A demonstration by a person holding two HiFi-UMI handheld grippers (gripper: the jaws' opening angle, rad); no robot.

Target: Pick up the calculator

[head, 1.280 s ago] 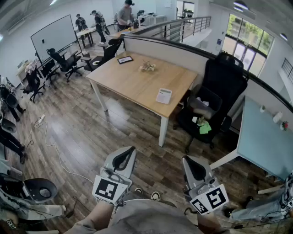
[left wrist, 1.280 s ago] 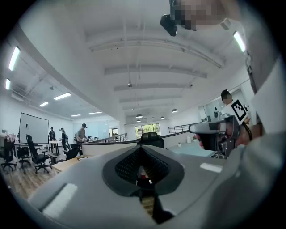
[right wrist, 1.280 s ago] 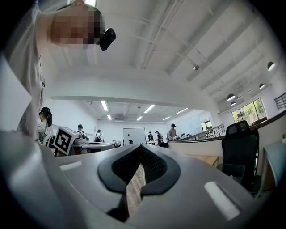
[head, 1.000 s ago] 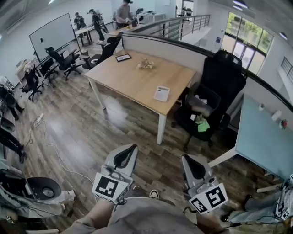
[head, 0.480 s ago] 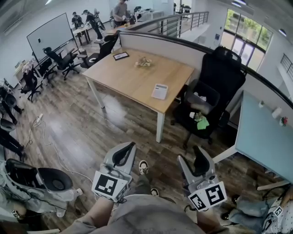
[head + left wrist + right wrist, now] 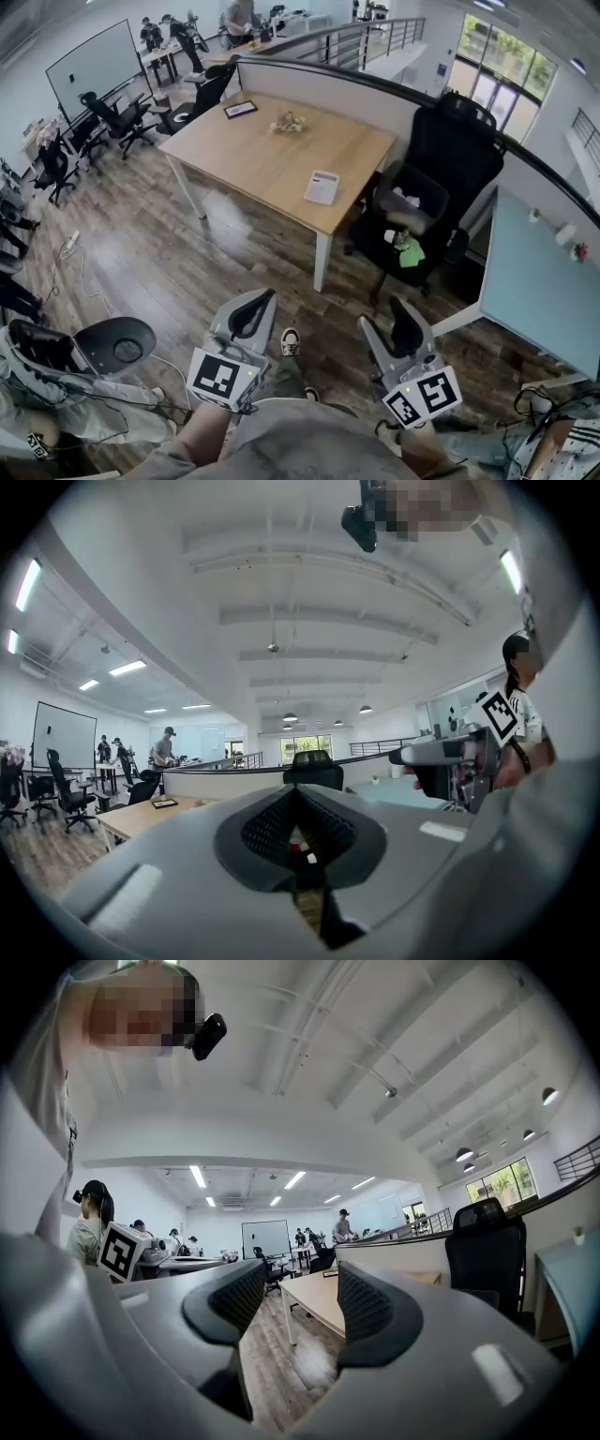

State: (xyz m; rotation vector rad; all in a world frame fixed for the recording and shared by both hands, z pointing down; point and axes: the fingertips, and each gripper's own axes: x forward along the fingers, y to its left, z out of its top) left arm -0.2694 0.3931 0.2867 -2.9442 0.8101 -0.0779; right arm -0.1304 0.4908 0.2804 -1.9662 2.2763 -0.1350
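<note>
The calculator (image 6: 322, 187), a white flat slab, lies near the front right edge of the wooden table (image 6: 262, 155), far ahead of both grippers. My left gripper (image 6: 255, 309) is held low in front of the person, pointing toward the table, and its jaws are shut with nothing between them (image 6: 298, 834). My right gripper (image 6: 392, 324) is beside it at the same height, and its jaws stand open and empty (image 6: 289, 1309). The table (image 6: 323, 1299) shows through the gap in the right gripper view.
A black office chair (image 6: 441, 178) with clutter on its seat stands right of the table, against a low partition (image 6: 328, 84). A tablet (image 6: 240, 110) and a small heap (image 6: 287, 123) lie on the far side. A pale blue desk (image 6: 534, 281) is at right, and a chair (image 6: 112, 345) at lower left.
The right gripper's jaws have opened from shut. The person has stepped toward the table, a shoe now showing between the grippers. The left gripper stays shut.
</note>
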